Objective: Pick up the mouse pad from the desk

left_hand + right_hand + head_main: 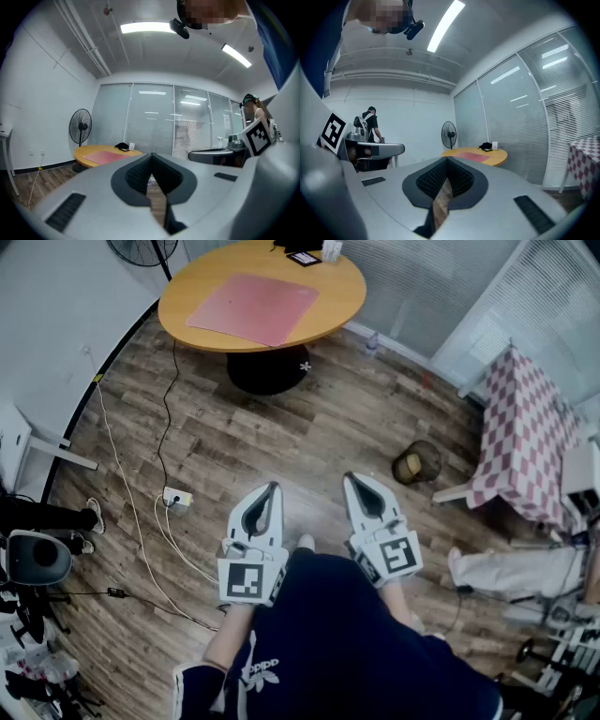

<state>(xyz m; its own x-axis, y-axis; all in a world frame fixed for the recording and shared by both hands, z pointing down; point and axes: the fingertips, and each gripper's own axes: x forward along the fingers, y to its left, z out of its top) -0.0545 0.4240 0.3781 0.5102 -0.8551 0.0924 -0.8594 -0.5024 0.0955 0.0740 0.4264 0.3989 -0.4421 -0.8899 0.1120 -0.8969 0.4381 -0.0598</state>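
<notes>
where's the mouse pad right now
The pad lies flat on the round table at the top of the head view, left of centre, with a small dark thing beyond it near the table's far edge.

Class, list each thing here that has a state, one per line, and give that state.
Flat pink rectangular mouse pad: lying flat on the round wooden table, untouched.
Left claw: shut, empty.
Right claw: shut, empty.
Long ceiling strip light: on.
</notes>
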